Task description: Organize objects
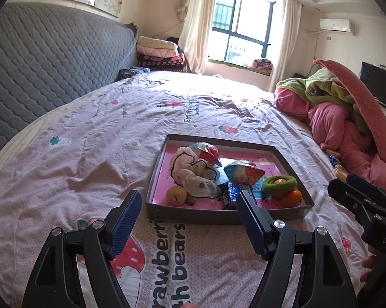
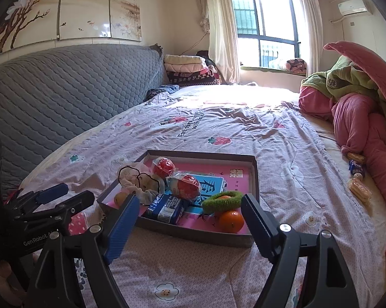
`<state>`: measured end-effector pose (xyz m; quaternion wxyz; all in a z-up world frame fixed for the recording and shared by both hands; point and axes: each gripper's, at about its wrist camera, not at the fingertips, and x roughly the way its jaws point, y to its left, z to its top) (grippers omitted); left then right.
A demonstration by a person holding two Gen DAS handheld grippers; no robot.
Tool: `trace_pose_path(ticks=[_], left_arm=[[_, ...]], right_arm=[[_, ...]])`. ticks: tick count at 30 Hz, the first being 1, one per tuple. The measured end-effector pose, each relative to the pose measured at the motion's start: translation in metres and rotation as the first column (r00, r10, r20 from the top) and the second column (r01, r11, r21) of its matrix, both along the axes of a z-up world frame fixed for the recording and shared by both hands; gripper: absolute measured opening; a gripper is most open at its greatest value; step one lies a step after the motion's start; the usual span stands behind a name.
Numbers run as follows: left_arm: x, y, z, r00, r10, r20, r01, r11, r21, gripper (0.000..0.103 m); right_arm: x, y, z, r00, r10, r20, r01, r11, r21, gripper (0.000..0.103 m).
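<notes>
A shallow grey box with a pink floor (image 1: 223, 217) (image 2: 193, 236) lies on the bedspread. Inside it are a crumpled white cloth (image 1: 193, 172) (image 2: 139, 179), two red-and-white snack bags (image 1: 244, 173) (image 2: 186, 184), a blue packet (image 1: 230, 192) (image 2: 166, 208), a green fuzzy ring (image 1: 280, 183) (image 2: 222, 201), an orange (image 1: 294, 197) (image 2: 231, 220) and a yellowish fruit (image 1: 176, 195) (image 2: 121, 197). My left gripper (image 1: 188, 196) hovers open before the box's near edge, with nothing between its pads. My right gripper (image 2: 190, 200) is open and empty too, just short of the box.
Pink and green quilts (image 1: 346, 118) (image 2: 359, 107) are heaped on the right side of the bed. Loose snack packets (image 2: 357, 169) lie beside them. A grey quilted headboard (image 1: 51, 59) runs along the left. Folded blankets (image 2: 187, 69) sit at the far corner by the window.
</notes>
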<state>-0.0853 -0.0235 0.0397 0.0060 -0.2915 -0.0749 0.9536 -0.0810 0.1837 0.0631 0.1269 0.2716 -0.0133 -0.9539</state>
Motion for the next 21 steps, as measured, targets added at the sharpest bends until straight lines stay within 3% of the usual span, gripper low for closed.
trace_pose_path(ticks=[6,9,16,21], left_arm=[[0.008,0.004,-0.015,0.999,-0.012,0.048,0.012,1.0,0.005,0.077],[0.004,0.009,-0.026,0.997,-0.02,0.075,0.022,1.0,-0.02,0.077],[-0.002,0.014,-0.042,0.994,-0.025,0.103,0.032,0.997,-0.067,0.077],[-0.002,0.019,-0.046,0.993,-0.045,0.108,0.053,0.996,-0.072,0.077]], right_arm=[[0.023,0.002,-0.007,0.998,-0.042,-0.051,0.041,0.999,-0.02,0.083],[0.022,0.002,-0.018,0.998,-0.052,-0.019,0.051,0.998,-0.048,0.085],[0.011,0.002,-0.044,0.995,-0.061,0.081,0.062,0.998,-0.015,0.085],[0.01,0.0,-0.051,0.994,-0.074,0.082,0.073,0.997,0.009,0.085]])
